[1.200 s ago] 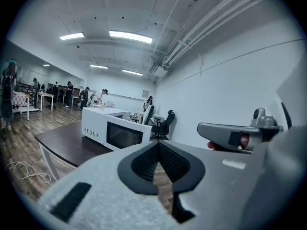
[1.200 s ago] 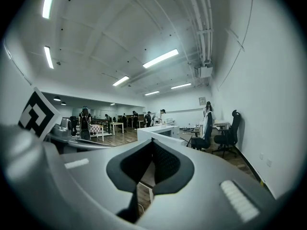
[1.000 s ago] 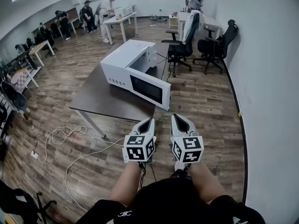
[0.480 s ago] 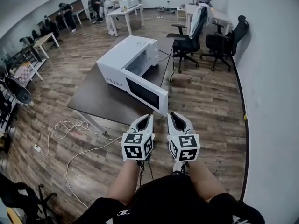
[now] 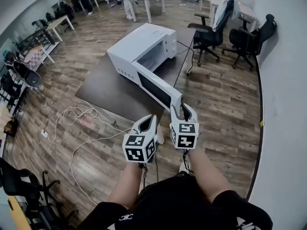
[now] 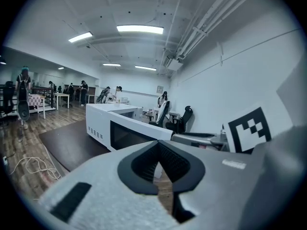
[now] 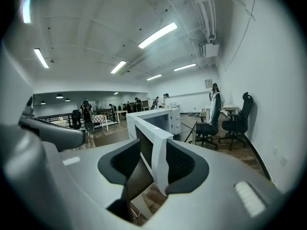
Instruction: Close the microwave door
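two risks: your right tongs [image 5: 183, 110], just now opening wide, straddle the free edge of the microwave door [image 5: 156, 86], which hangs out past the surface's [image 5: 108, 92] near right corner. push askew and it jams between them, or the microwave [image 5: 144, 42] slides. left tongs [image 5: 151, 119] are pinched together, empty.

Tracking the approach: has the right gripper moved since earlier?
Yes: right gripper moved forward to the open white microwave door; jaws just opened, door edge between them.
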The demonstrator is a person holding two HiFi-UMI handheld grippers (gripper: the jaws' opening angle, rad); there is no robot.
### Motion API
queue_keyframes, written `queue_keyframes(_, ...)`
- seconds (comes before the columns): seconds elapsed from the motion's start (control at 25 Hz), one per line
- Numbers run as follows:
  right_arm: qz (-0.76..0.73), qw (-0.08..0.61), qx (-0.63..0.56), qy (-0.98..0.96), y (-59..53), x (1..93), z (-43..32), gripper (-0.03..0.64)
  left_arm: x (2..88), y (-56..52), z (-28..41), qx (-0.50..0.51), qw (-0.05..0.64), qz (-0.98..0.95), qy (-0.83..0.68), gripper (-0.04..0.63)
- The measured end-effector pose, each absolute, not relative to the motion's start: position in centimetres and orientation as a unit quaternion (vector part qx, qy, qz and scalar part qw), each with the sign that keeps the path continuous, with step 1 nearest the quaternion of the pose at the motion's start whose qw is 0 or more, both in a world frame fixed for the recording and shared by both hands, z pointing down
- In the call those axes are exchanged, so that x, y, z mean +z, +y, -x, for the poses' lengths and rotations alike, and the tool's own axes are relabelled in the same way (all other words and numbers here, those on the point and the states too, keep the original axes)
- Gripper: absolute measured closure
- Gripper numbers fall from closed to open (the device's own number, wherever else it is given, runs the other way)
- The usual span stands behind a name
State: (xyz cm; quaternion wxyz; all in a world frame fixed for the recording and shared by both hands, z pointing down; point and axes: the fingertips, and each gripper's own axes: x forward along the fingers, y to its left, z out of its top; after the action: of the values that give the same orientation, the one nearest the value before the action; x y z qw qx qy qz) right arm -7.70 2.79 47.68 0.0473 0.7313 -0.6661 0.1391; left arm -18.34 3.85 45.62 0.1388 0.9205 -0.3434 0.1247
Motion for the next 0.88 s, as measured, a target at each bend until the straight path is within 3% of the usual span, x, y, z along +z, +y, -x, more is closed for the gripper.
queue_keyframes(0.44, -0.729, 0.091, 0.168, -0.657, -1.4, 51.1, 6.3, 0.446, 46.8, 0.9, 18.0, 0.138, 0.149, -0.907, -0.37, 0.586)
queue_keyframes(0.56, -0.733, 0.098, 0.161, -0.653, -1.7, 51.3, 5.8, 0.502, 47.0, 0.4, 17.4, 0.14, 0.151, -0.905, -0.372, 0.586)
queue_keyframes(0.88, -0.725, 0.103, 0.147, -0.665, -2.7, 51.3, 3.3, 0.508, 47.2, -1.1, 14.9, 0.139, 0.16, -0.899, -0.385, 0.586)
